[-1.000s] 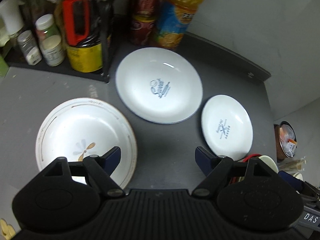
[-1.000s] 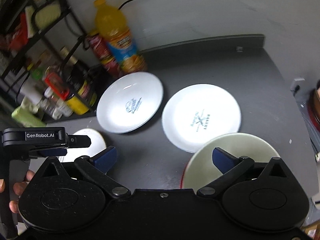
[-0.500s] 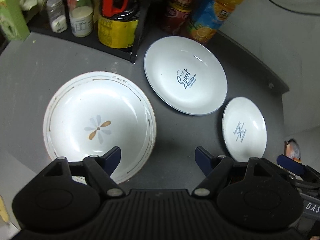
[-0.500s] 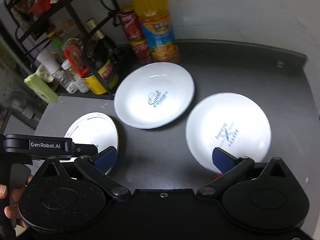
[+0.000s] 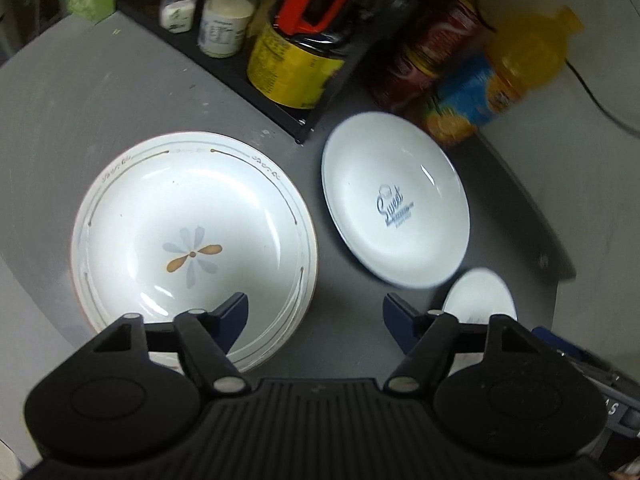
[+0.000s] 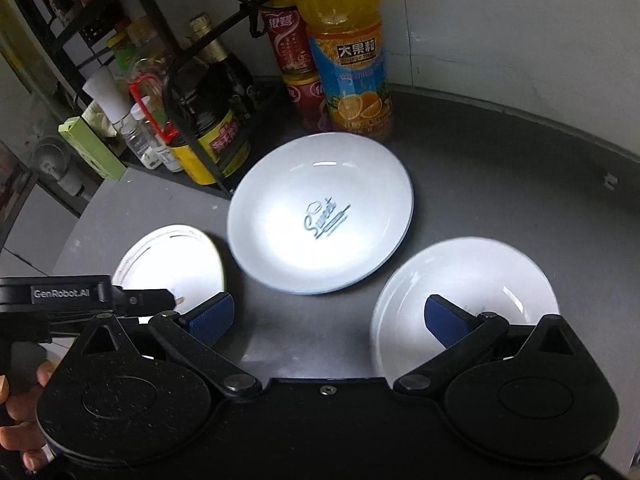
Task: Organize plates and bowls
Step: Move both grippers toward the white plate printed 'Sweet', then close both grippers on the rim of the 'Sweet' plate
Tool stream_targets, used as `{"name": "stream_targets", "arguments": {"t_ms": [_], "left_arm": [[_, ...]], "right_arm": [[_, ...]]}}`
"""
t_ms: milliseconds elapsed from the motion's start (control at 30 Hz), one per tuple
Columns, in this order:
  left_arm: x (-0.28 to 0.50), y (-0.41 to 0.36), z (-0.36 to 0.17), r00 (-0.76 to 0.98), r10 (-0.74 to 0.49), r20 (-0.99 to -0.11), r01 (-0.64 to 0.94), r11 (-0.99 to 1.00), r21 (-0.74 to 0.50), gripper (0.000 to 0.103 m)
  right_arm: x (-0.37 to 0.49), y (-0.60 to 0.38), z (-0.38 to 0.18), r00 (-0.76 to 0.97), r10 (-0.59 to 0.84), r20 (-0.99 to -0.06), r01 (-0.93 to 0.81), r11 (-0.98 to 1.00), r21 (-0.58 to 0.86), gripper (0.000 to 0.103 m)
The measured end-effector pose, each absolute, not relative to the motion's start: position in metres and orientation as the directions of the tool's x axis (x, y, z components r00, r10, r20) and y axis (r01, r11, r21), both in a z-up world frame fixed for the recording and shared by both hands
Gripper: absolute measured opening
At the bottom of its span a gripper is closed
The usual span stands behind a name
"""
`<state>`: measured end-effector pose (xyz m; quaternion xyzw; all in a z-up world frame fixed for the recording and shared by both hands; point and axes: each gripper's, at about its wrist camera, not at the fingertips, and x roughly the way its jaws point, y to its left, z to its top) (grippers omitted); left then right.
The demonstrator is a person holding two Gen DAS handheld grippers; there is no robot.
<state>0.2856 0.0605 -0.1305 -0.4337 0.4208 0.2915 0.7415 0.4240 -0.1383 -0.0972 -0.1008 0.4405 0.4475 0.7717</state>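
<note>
Both grippers have swung left over the bench, left gripper point(image 5: 314, 312) now above the flower plate point(image 5: 192, 248), right gripper point(image 6: 326, 314) by the small plate point(image 6: 464, 280), jaws wide open, nothing grabbed yet

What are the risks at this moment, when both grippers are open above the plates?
1. The "Sweet" plate lies close to the orange juice bottle and red cans; lifting it carelessly might knock them over.
2. The flower plate reaches near the table edge, so a push may slide it off.
3. Both the left gripper and right gripper work close together and might collide.
</note>
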Motion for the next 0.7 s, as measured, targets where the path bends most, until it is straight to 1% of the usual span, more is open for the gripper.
{"name": "stream_targets", "arguments": {"t_ms": [33, 100, 133, 200, 267, 333, 433, 500, 567, 633, 667, 700], "left_arm": [[0.286, 0.063, -0.133, 0.485, 0.069, -0.872, -0.802, 0.432, -0.412, 0.066], [0.287, 0.066, -0.137, 0.512, 0.076, -0.856, -0.804, 0.393, -0.446, 0.059], [0.289, 0.068, -0.139, 0.519, 0.081, -0.851, -0.806, 0.376, -0.456, 0.057], [0.292, 0.071, -0.143, 0.543, 0.095, -0.835, -0.803, 0.349, -0.482, 0.053], [0.298, 0.074, -0.147, 0.555, 0.103, -0.826, -0.801, 0.335, -0.496, 0.051], [0.303, 0.077, -0.152, 0.567, 0.103, -0.817, -0.798, 0.314, -0.515, 0.047], [0.314, 0.084, -0.162, 0.571, 0.100, -0.815, -0.798, 0.301, -0.522, 0.039], [0.321, 0.088, -0.167, 0.580, 0.097, -0.809, -0.791, 0.304, -0.531, 0.030], [0.328, 0.093, -0.171, 0.588, 0.101, -0.802, -0.783, 0.318, -0.534, 0.029], [0.335, 0.098, -0.174, 0.584, 0.102, -0.806, -0.785, 0.327, -0.527, 0.027], [0.338, 0.101, -0.176, 0.582, 0.102, -0.806, -0.785, 0.329, -0.525, 0.024], [0.341, 0.105, -0.178, 0.583, 0.101, -0.806, -0.784, 0.331, -0.525, 0.023]], "right_arm": [[0.428, -0.136, -0.098, 0.214, 0.598, -0.772, -0.782, 0.579, 0.232, 0.101], [0.438, -0.132, -0.102, 0.205, 0.598, -0.775, -0.784, 0.575, 0.236, 0.093], [0.444, -0.130, -0.104, 0.201, 0.597, -0.777, -0.782, 0.575, 0.240, 0.091], [0.455, -0.126, -0.108, 0.194, 0.595, -0.780, -0.774, 0.581, 0.250, 0.080], [0.466, -0.122, -0.113, 0.180, 0.589, -0.788, -0.761, 0.591, 0.267, 0.076], [0.474, -0.119, -0.117, 0.175, 0.588, -0.789, -0.751, 0.598, 0.279, 0.074], [0.486, -0.111, -0.126, 0.172, 0.577, -0.798, -0.736, 0.614, 0.285, 0.067], [0.494, -0.106, -0.132, 0.161, 0.576, -0.802, -0.721, 0.623, 0.302, 0.060], [0.502, -0.102, -0.138, 0.162, 0.578, -0.800, -0.709, 0.632, 0.313, 0.058], [0.511, -0.098, -0.145, 0.168, 0.573, -0.802, -0.689, 0.650, 0.320, 0.054], [0.515, -0.097, -0.148, 0.165, 0.572, -0.804, -0.679, 0.657, 0.328, 0.050], [0.519, -0.095, -0.152, 0.158, 0.575, -0.803, -0.668, 0.661, 0.342, 0.049]]}}
